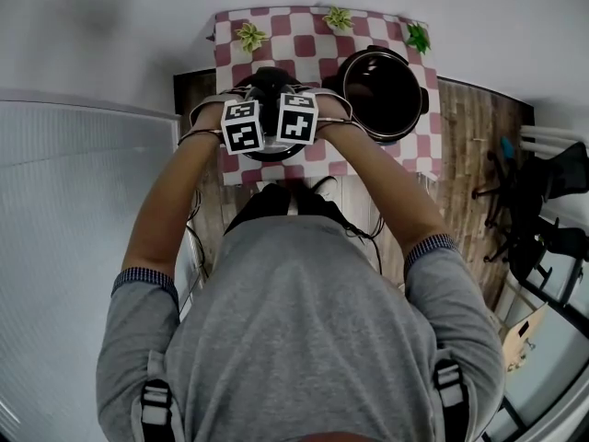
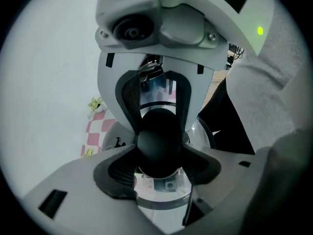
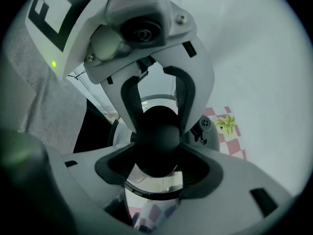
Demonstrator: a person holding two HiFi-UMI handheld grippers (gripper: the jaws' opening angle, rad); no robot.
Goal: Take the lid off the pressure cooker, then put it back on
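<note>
Together, my left gripper (image 2: 159, 169) and right gripper (image 3: 157, 166) clamped the black knob (image 2: 157, 141) of the lid (image 3: 151, 189) over the tabletop's (image 1: 313, 28) left side, beside the pressure cooker (image 1: 382, 95).

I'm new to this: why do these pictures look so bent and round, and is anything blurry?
Head view: the wide lens bows the room around the red-and-white checked tablecloth; light is even and the picture sharp. Left gripper view: black circular border, soft foreground, and the round black lid knob is a featureless dark blob. Right gripper view: same border, same softness.

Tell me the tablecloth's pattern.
Red-and-white checks; the tablecloth shows best in the head view.
</note>
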